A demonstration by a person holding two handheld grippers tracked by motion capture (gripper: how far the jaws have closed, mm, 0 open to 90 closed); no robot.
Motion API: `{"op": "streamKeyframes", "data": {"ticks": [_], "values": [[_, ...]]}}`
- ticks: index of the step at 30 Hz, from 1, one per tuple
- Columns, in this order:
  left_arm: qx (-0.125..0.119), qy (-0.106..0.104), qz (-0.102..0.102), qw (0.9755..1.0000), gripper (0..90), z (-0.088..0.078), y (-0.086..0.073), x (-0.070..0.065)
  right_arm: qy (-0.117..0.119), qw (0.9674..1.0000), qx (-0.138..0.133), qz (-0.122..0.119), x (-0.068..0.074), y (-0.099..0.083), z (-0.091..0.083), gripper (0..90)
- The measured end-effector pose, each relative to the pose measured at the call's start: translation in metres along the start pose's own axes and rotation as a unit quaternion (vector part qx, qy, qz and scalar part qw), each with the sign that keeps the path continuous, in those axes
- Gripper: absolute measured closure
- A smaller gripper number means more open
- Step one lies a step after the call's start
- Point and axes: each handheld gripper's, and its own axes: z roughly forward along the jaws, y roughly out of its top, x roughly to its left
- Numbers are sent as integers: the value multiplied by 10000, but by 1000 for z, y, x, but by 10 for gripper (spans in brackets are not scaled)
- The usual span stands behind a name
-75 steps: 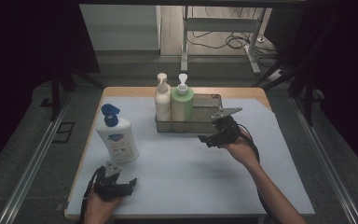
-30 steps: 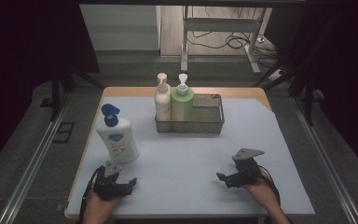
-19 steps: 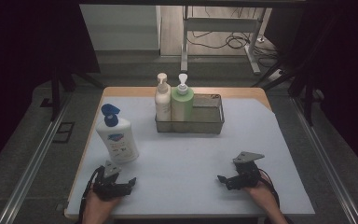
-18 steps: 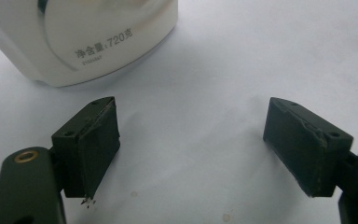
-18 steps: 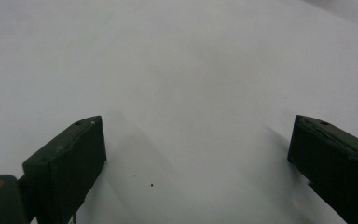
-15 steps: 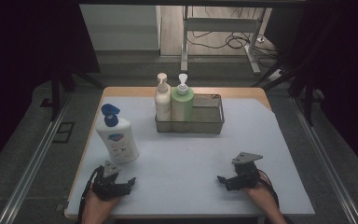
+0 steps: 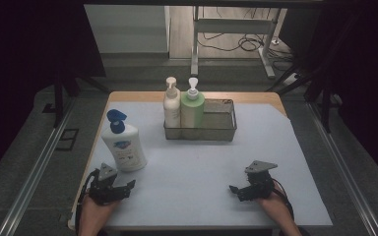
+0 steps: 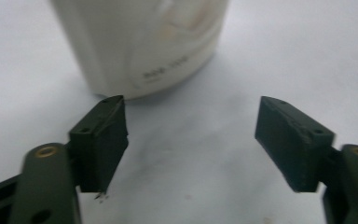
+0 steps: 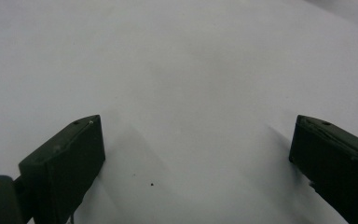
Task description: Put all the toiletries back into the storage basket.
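- White bottle with the blue cap (image 7: 122,146) stands upright on the near left of the light mat (image 7: 197,172), well apart from the wire basket (image 7: 220,129) that already holds the cream pump bottle (image 7: 171,104) and the green pump bottle (image 7: 193,106).
- Your left gripper (image 7: 123,187) rests just below that bottle's base; its jaws have just been closing a little yet stand wide, nothing between them, the bottle (image 8: 144,44) just ahead and off to the left jaw's side.
- Your right gripper (image 7: 236,190) sits low on the near right, jaws wide apart over bare mat, empty.
- Judged step: lining up on the white bottle. Next move calls for shifting the left gripper so the body sits between the pads, then closing.
- Hard to tell: the left gripper view cuts the bottle's top off; the label is blurred; basket's spare room is partly hidden.
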Motion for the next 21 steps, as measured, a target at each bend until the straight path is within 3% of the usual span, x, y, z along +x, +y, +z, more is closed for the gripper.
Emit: {"op": "streamKeyframes", "data": {"ticks": [5,14,21], "values": [[-7,103,-86,9999,443,-4,2,14,2,10000,0,2,0,0,0,28],[106,256,-230,9994,886,-1,11,37,4,10000,-1,6,0,0,0,28],[109,424,-253,9987,894,5,17,52,5,10000,-2,7,0,0,0,28]]}}
